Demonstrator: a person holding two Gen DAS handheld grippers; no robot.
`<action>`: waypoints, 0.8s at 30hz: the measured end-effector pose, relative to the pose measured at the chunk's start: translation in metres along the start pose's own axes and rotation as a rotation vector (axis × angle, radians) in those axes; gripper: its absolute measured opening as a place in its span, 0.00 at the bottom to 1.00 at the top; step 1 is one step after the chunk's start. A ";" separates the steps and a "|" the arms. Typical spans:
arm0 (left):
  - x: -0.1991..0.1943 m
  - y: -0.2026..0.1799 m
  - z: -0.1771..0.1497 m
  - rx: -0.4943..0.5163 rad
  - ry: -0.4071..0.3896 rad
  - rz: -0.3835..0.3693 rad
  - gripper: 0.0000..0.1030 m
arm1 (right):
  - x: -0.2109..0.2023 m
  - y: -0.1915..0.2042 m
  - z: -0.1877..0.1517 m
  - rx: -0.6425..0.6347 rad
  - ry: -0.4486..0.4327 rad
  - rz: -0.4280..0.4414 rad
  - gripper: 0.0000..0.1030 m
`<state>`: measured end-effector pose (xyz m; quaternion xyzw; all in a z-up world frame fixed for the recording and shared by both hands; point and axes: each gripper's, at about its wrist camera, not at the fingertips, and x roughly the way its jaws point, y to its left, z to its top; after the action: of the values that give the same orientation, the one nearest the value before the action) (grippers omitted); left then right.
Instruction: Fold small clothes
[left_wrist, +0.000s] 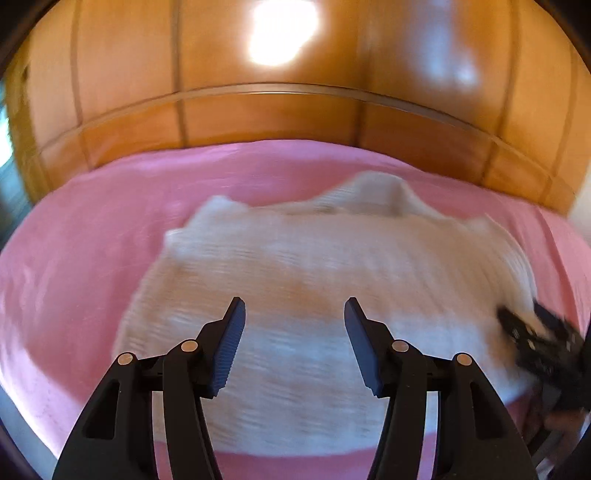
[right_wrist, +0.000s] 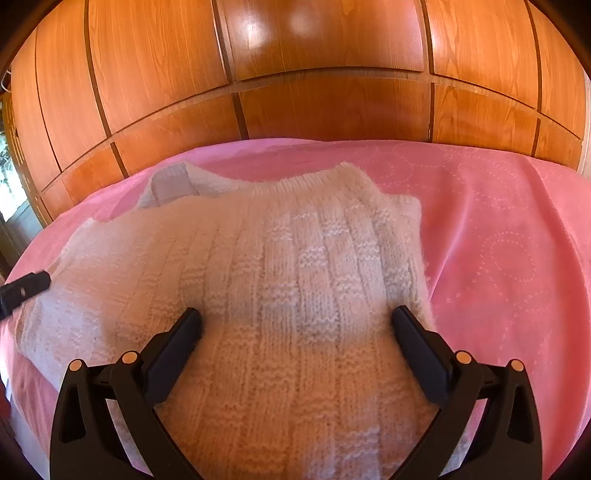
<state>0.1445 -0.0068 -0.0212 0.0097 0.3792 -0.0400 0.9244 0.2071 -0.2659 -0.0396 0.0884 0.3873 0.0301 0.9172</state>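
Observation:
A white knitted sweater (left_wrist: 314, 266) lies spread on the pink bedcover (left_wrist: 74, 240), neck away from me. My left gripper (left_wrist: 294, 306) is open and empty, just above the sweater's near part; that view is blurred. My right gripper (right_wrist: 297, 314) is open and empty, its jaws wide, low over the sweater (right_wrist: 295, 258) near its right side. The right gripper shows at the right edge of the left wrist view (left_wrist: 535, 332). The left gripper's tip shows at the left edge of the right wrist view (right_wrist: 26, 288).
A wooden panelled wardrobe (right_wrist: 332, 74) stands behind the bed. The pink bedcover (right_wrist: 498, 240) stretches to the right of the sweater. A window shows at the far left (right_wrist: 7, 184).

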 end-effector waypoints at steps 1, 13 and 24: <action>0.001 -0.010 -0.003 0.019 0.008 -0.011 0.53 | -0.002 0.000 0.002 -0.008 0.010 0.002 0.98; 0.013 -0.042 -0.018 0.064 0.049 -0.061 0.53 | -0.029 -0.056 0.041 0.147 -0.030 0.163 0.98; 0.025 -0.040 -0.025 0.064 0.071 -0.076 0.57 | 0.034 -0.094 0.069 0.230 0.096 0.193 0.98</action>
<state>0.1416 -0.0469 -0.0555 0.0263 0.4104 -0.0870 0.9073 0.2792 -0.3632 -0.0336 0.2283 0.4211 0.0775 0.8744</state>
